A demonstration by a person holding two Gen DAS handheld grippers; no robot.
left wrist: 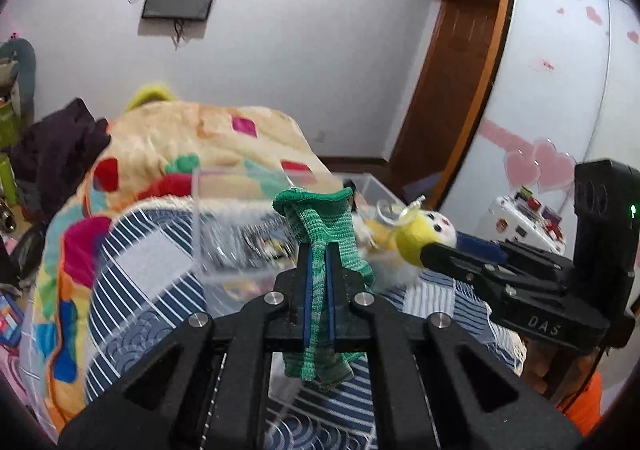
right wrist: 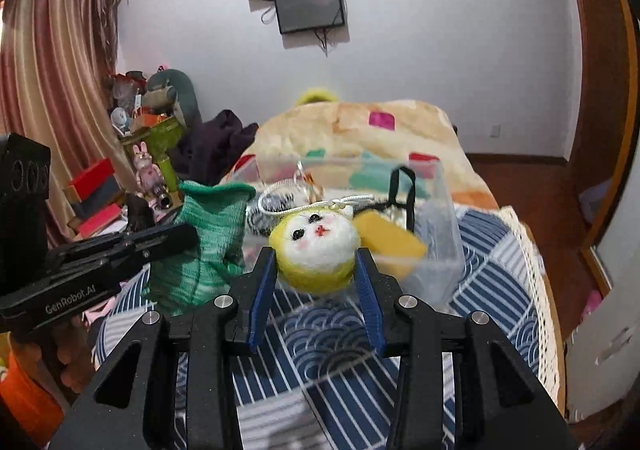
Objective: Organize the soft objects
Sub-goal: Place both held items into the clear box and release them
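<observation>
My left gripper (left wrist: pixel 319 250) is shut on a green knitted sock (left wrist: pixel 320 218), held upright above the bed; the sock also shows in the right wrist view (right wrist: pixel 212 234). My right gripper (right wrist: pixel 316 258) is shut on a yellow felt ball with a white face (right wrist: pixel 316 246) and a white cord loop; the ball also shows in the left wrist view (left wrist: pixel 420 236). Both are held just in front of a clear plastic box (right wrist: pixel 444 250), which holds a yellow sponge (right wrist: pixel 390 242), a black strap and other small items. The box also shows in the left wrist view (left wrist: pixel 224 218).
The box stands on a blue and white patterned bedspread (right wrist: pixel 492 262). A colourful fleece blanket (left wrist: pixel 180 146) is piled behind it. Cluttered shelves and curtains (right wrist: pixel 52 90) stand to the left, a wardrobe (left wrist: pixel 560 82) to the right.
</observation>
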